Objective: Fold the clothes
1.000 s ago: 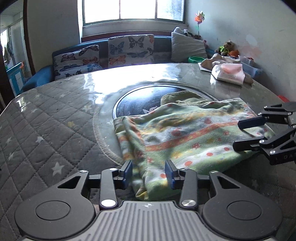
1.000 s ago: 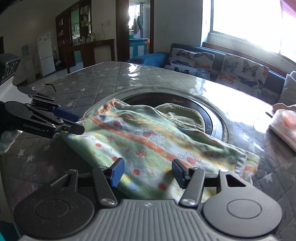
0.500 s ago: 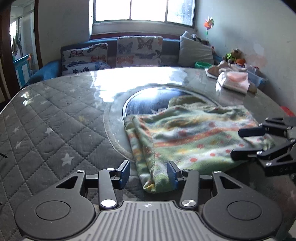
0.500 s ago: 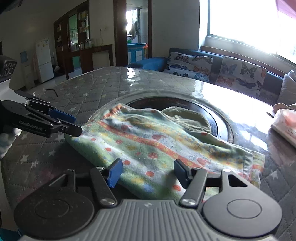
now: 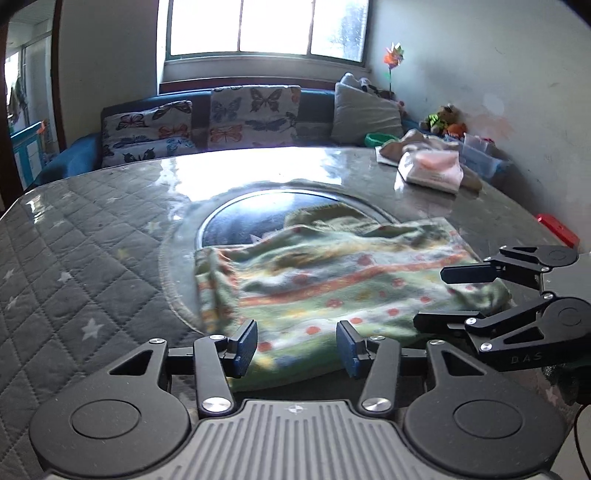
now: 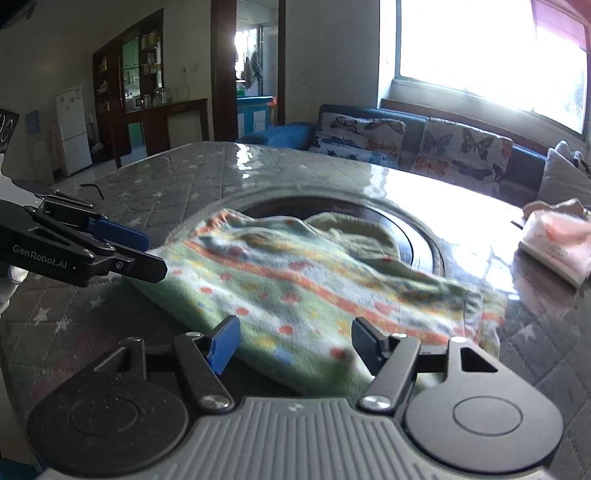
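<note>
The green fleece garment with orange stripes and red dots (image 5: 343,284) lies folded flat on the grey quilted star-print table cover (image 5: 85,266), with its far edge overlapping the dark round glass inset (image 5: 255,218) at the table centre. In the left wrist view the garment fills the area from 12 to 2 o'clock of the left gripper (image 5: 297,341). The left gripper's jaws stand moderately apart; the near hem of the garment shows through the gap, the blue pads (image 5: 245,341) do not press on it, and nothing is held. The right gripper (image 6: 293,341) has its jaws opening and set wider; the garment's near edge is seen between its fingers, but it is released and rests on the table. In the left wrist view the right gripper enters at 3 o'clock, its black fingers (image 5: 465,273) over the garment's right end. In the right wrist view the left gripper enters at 9 o'clock, close to the garment's left corner; contact cannot be determined. A pale pink folded pile of clothes (image 5: 432,171) lies well apart at 1 o'clock on the table's far edge. Beyond the table stands a blue sofa with butterfly-print cushions (image 5: 255,114) under the bright window (image 5: 266,26). A small dark bent tool (image 6: 90,188) lies on the cover at 10 o'clock in the right wrist view.
</note>
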### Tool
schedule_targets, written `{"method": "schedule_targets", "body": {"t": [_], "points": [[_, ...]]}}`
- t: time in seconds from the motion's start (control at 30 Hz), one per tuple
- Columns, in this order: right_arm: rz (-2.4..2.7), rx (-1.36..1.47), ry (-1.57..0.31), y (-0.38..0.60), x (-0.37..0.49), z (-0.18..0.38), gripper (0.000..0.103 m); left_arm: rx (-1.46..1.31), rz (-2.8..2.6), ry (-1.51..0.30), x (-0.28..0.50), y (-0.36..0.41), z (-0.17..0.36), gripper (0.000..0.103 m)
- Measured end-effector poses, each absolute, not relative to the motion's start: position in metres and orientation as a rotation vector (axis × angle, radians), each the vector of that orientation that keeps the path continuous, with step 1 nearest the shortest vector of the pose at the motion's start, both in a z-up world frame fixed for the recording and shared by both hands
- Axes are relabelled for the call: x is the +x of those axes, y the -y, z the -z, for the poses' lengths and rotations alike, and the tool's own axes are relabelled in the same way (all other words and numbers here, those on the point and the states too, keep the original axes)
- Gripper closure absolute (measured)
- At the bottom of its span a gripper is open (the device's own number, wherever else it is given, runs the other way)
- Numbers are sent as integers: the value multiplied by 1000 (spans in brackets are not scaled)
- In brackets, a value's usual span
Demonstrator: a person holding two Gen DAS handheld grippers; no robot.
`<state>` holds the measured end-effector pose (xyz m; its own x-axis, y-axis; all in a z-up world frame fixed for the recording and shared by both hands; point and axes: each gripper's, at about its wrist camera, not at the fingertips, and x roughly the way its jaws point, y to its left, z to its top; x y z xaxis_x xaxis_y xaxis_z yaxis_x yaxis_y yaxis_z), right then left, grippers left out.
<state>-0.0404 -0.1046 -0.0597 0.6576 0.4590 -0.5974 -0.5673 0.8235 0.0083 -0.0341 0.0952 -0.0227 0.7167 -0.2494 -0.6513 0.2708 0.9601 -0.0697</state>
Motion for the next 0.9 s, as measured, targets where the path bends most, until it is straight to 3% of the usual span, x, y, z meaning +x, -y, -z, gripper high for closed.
{"method": "schedule_targets", "body": {"t": [0.3,0.47,0.57,0.8,0.9], "points": [[-612,-195,-605,99,-45,55,29,-3,246,-721,-31,-108,20,45],[-665,-245,-589,80,-50,50,21,-37,193,-729,-26,-124,18,30],[-693,-271,-585,69,-52,48,21,-47,167,-733,-25,-131,19,26],[-769,-338,-592,36,-54,49,20,-108,127,-717,-23,-150,16,6],[-795,-382,-582,19,-56,50,21,-124,100,-719,-20,-158,13,6]]}}
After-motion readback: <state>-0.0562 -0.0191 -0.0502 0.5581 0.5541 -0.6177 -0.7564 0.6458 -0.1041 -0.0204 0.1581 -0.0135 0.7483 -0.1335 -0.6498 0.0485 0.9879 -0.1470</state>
